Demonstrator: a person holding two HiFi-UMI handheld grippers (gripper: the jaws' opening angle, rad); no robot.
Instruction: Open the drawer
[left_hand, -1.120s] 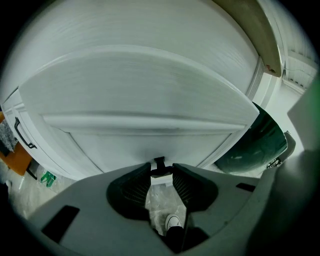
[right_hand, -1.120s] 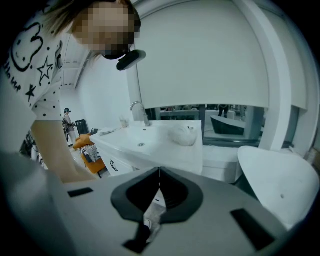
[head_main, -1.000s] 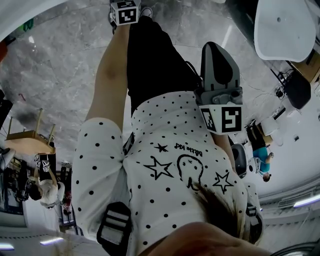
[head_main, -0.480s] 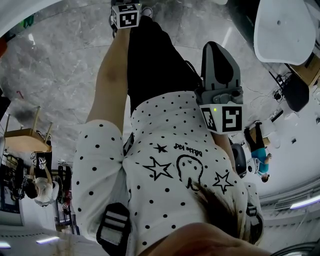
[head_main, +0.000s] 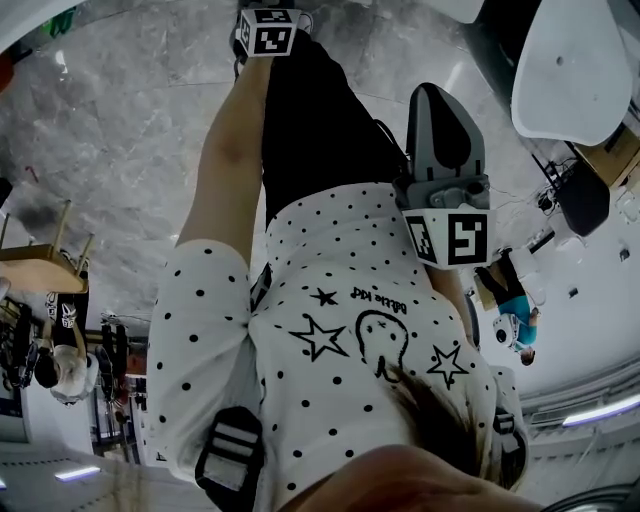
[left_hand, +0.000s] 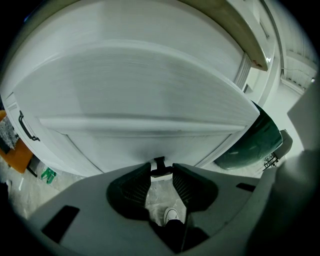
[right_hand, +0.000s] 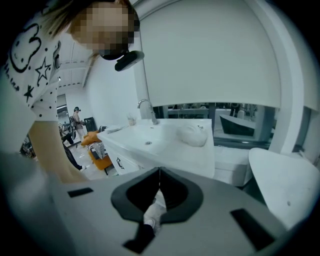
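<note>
In the left gripper view a white drawer front (left_hand: 150, 100) fills the picture. Its small black handle (left_hand: 159, 162) sits right at the jaw tips, and my left gripper (left_hand: 161, 172) is shut on it. The head view only shows that gripper's marker cube (head_main: 272, 30) at the end of the outstretched left arm; its jaws are hidden there. My right gripper (right_hand: 159, 172) hangs away from the drawer at the person's right side (head_main: 432, 95). Its tips meet and hold nothing.
A white sink cabinet (right_hand: 160, 142) with a faucet (right_hand: 146, 106) shows in the right gripper view, with a white round seat (right_hand: 285, 185) beside it. A dark green tub (left_hand: 255, 145) stands right of the drawer unit. Another black handle (left_hand: 27, 127) is at far left. People (head_main: 60, 370) stand behind.
The head view has drifted a little, so everything sits slightly to the right. Neither gripper has visibly moved against the body.
</note>
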